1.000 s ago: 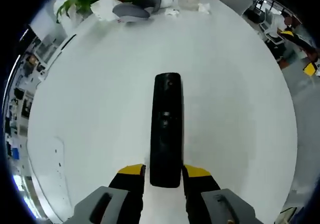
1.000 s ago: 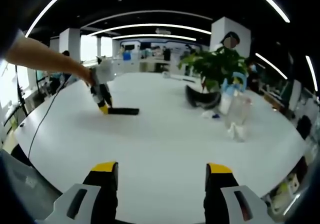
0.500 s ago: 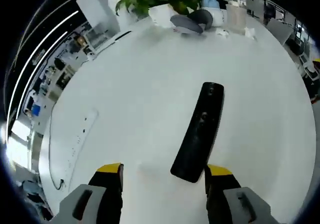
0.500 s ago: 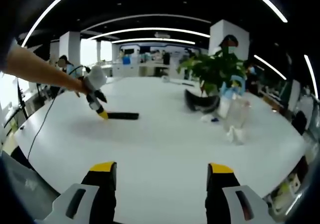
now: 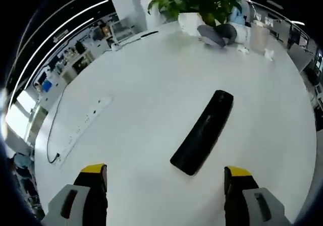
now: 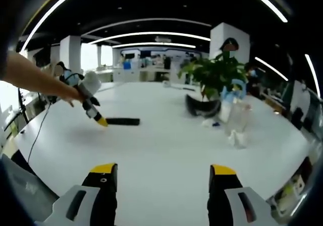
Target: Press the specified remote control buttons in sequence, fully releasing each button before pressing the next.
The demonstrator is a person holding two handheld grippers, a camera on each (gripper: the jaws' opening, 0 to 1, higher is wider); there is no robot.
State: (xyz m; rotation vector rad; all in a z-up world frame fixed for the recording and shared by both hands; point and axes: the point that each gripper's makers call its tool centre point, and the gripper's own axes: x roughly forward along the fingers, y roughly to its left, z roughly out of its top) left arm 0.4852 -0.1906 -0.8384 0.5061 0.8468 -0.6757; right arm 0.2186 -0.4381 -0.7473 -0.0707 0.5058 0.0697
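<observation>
Remote control (image 5: 203,132) lies flat and diagonal on the white table (image 5: 141,95), between and ahead of the left gripper (image 5: 164,178) jaws, which stand wide apart and hold nothing. Beyond it sit a potted plant (image 5: 199,1), a grey headset (image 5: 217,33) and a clear container (image 5: 258,34); a power strip (image 5: 83,125) with its cable lies to the left. The right gripper (image 6: 160,174) is spread open over bare tabletop, well apart from the remote

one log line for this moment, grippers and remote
left gripper: open, above remote | right gripper: open, empty, away from remote | remote: flat on white table, untouched
</observation>
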